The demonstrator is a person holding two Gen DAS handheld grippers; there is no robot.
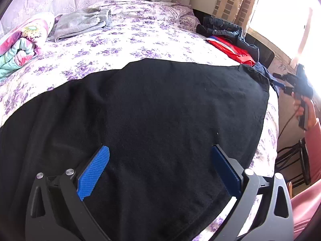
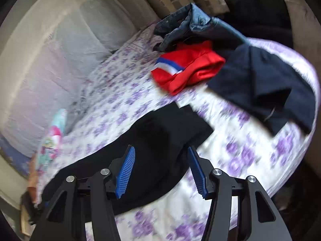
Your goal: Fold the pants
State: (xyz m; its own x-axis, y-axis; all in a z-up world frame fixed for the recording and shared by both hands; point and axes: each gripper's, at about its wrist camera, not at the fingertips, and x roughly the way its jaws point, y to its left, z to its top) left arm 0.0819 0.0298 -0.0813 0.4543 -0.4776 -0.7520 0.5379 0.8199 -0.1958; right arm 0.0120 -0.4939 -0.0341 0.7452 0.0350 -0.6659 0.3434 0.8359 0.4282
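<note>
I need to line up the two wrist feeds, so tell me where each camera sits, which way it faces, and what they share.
Left wrist: on the left gripper, looking down across the black pants toward the pillows; open jaws and the person's right hand show.
Right wrist: on the right gripper, looking along the bed to the clothes pile; only open jaws show.
Shared: black pants, red garment, jeans, floral sheet.

Bare purple-flowered bedsheet (image 1: 124, 46) lies open beyond the spread black pants (image 1: 140, 110), giving a gripper room across the middle of the bed. A folded grey garment (image 1: 80, 23) and a bright floral quilt (image 1: 22, 42) block the far left. A red garment with a white-and-blue stripe (image 2: 188, 68), crumpled blue jeans (image 2: 188, 22) and a dark navy cloth (image 2: 260, 86) crowd the far right edge.
</note>
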